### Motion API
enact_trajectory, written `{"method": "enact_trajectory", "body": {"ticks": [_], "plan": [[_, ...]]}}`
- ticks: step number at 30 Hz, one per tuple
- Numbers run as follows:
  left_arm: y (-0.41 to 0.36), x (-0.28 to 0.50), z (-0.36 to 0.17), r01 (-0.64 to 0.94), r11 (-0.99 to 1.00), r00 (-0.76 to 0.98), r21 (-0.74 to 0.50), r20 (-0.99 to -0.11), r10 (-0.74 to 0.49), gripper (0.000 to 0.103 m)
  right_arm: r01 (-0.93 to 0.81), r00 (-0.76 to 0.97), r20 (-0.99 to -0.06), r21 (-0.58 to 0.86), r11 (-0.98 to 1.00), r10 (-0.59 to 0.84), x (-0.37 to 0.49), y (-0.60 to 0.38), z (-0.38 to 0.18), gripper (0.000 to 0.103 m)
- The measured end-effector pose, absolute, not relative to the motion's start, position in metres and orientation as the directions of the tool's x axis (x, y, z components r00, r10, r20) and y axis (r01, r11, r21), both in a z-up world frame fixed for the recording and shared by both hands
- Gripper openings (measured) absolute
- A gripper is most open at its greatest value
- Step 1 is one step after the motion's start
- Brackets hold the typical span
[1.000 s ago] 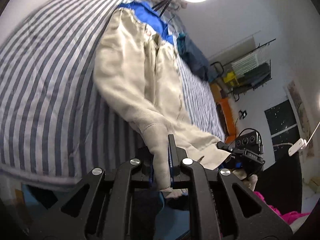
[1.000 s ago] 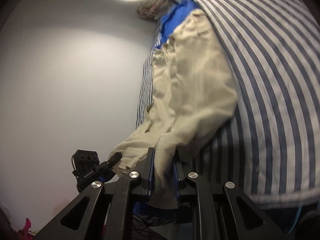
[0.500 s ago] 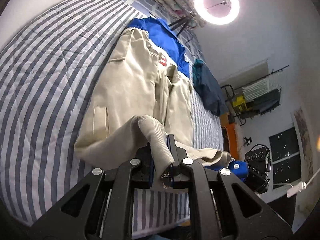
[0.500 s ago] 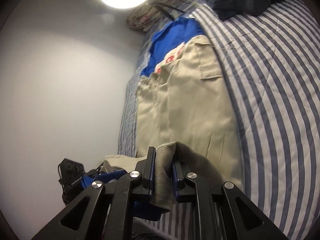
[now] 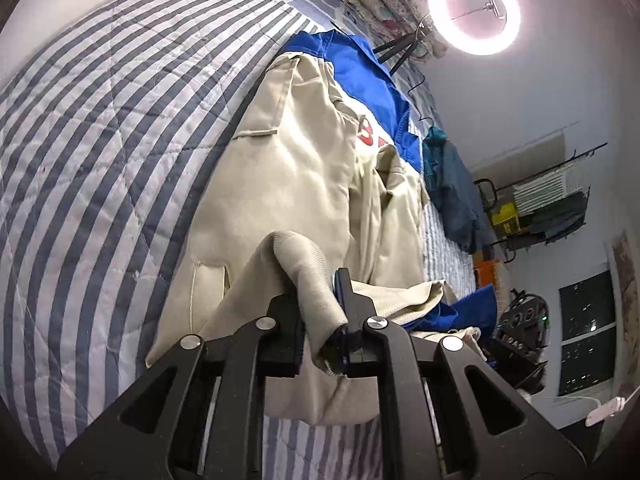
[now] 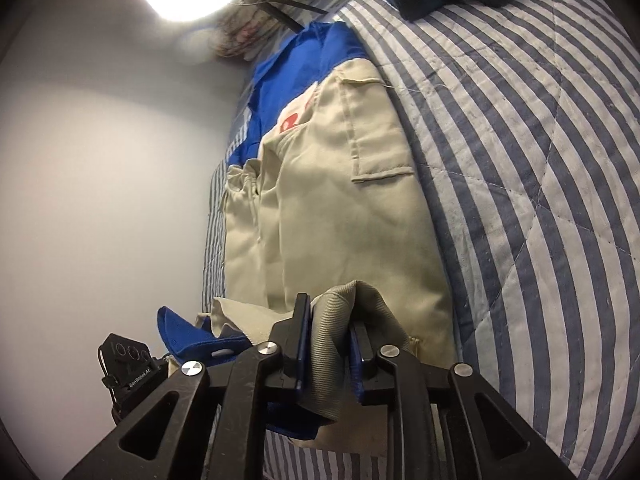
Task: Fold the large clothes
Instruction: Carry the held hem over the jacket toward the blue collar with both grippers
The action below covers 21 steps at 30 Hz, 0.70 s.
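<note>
Each clamped on a ribbed hem corner at six o'clock, the left gripper (image 5: 320,312) and right gripper (image 6: 330,340), whose jaws have just been easing apart, carry the jacket (image 5: 304,168) bottom upward to fold it.

My room, lit by a ring lamp

My bed (image 5: 100,128) wears a blue-and-white striped quilt; the ring light (image 5: 475,10) glares against pale walls (image 6: 100,168), a wire rack (image 5: 548,200) and dark window (image 5: 586,320) beyond.

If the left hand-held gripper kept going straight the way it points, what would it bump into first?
Most likely the beige jacket lying on the striped bed. The left hand-held gripper already pinches its ribbed hem, and the jacket's body lies right ahead, though depth is hard to judge.
</note>
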State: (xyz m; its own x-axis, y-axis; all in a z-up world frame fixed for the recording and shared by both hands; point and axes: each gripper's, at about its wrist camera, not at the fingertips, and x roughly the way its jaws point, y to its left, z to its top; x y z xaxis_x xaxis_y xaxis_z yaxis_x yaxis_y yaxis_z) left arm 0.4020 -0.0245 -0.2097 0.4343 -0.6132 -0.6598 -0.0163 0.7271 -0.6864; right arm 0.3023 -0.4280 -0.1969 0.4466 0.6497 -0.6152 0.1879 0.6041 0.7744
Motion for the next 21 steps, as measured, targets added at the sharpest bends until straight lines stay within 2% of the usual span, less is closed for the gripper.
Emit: {"method": "enact_trajectory", "body": {"ticks": [5,7,10,13,15,18,21], "plan": [[-0.025,0.41,-0.211,-0.036,0.728,0.423,-0.685,-0.67,-0.61,0.015,0.218,0.446,-0.574,0.813,0.539,0.686,0.301,-0.44,-0.2,0.026],[-0.023,0.412,-0.211,-0.045,0.715,0.421,-0.698,-0.662,-0.62,0.021,0.224,0.451,-0.545,0.836,0.501,0.707,0.299,-0.446,-0.201,0.037],[-0.022,0.413,-0.205,-0.033,0.712,0.437,-0.701,-0.651,-0.621,0.031,0.226,0.488,-0.521,0.85,0.475,0.7,0.296,-0.458,-0.196,0.048],[-0.017,0.411,-0.192,-0.009,0.717,0.48,-0.697,-0.632,-0.609,0.047,0.198,0.516,-0.52,0.846,0.496,0.681,0.293,-0.465,-0.183,0.048],[-0.012,0.409,-0.178,0.016,0.74,0.525,-0.673,-0.624,-0.579,0.047,0.138,0.525,-0.528,0.827,0.545,0.668,0.29,-0.462,-0.17,0.048],[-0.008,0.4,-0.157,0.087,0.779,0.571,-0.621,-0.609,-0.55,0.047,-0.001,0.523,-0.579,0.733,0.68,0.625,0.283,-0.438,-0.145,0.038],[-0.016,0.386,-0.148,0.161,0.824,0.584,-0.543,-0.62,-0.523,0.047,-0.149,0.476,-0.602,0.663,0.734,0.64,0.273,-0.408,-0.136,0.035]]}}
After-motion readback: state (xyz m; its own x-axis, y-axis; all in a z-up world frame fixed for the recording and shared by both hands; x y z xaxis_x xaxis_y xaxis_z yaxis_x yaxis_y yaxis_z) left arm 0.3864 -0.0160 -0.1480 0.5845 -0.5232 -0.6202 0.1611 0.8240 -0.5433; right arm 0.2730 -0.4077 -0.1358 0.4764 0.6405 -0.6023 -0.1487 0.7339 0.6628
